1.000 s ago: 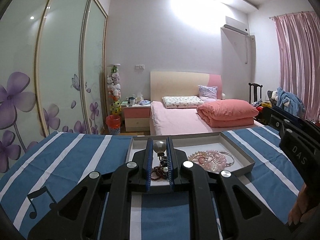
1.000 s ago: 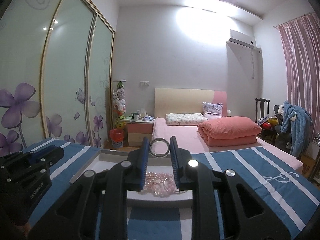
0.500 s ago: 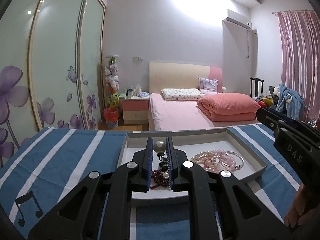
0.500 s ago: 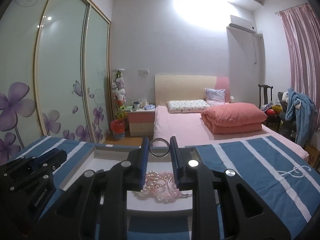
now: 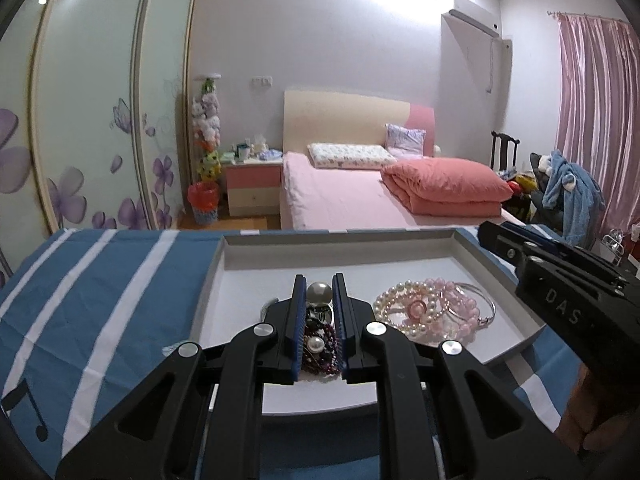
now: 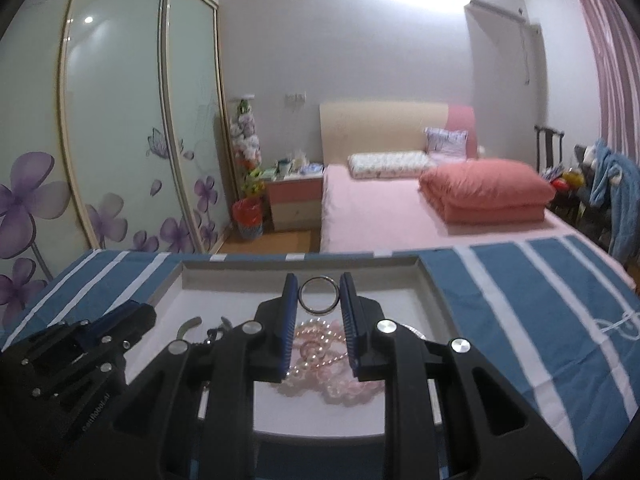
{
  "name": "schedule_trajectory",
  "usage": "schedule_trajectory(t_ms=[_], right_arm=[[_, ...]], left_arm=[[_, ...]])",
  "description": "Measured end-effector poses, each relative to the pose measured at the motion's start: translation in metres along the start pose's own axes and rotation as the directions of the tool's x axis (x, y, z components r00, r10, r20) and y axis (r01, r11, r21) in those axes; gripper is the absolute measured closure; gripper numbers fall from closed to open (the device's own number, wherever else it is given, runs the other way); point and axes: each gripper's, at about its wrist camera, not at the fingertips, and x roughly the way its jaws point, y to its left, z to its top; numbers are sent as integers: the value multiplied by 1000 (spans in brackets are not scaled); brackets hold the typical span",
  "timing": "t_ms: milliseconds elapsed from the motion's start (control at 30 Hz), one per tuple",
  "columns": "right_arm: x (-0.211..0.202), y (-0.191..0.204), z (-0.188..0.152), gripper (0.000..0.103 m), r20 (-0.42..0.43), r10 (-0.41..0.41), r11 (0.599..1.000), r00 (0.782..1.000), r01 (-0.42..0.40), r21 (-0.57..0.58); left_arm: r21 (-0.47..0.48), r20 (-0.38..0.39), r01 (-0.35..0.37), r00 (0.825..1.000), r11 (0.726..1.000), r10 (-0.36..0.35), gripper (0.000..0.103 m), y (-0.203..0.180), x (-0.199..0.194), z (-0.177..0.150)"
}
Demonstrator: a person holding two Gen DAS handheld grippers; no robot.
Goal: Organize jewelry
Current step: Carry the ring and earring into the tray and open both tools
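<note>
Left gripper (image 5: 319, 285) closed narrow on a large pearl piece (image 5: 319, 293), pearl pinched between the blue pads at the very tips, above the near-left part of the tray (image 5: 420, 236). Right gripper (image 6: 319, 283) closed on a thin metal ring (image 6: 319, 295), ring standing upright between the pads, held over the middle of the same tray. Below the left jaws, inside the tray, a dark heap of garnet-coloured beads (image 5: 320, 354) with one small pearl on top, close to the near edge. To the right of this heap, a pile of pink and white bracelets (image 5: 430, 312) with a slim silver bangle (image 5: 486, 312) touching it, toward the right wall of the tray. Tray itself lying on a blue striped cloth (image 5: 100, 300), near its far edge. Probably well advanced: most of the jewelry already collected in the tray, no loose piece visible on the cloth. Left to do, as it seems: putting down the pearl piece and the ring inside the tray, and perhaps separating the heaps. Not possible to tell whether more pieces wait outside the views.
</note>
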Motion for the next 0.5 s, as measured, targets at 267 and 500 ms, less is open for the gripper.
schedule_trajectory(t_ms=[267,500], right_arm=[[24,-2,-7,81,-78,18,999,997,-16,28],[32,-5,-8,71,-113,34,998,993,-27,64]], left_arm=[[-6,-33,6,999,1000,-6,89,0,10,-1],[-15,-66,20,998,1000,-21,88,2,19,0]])
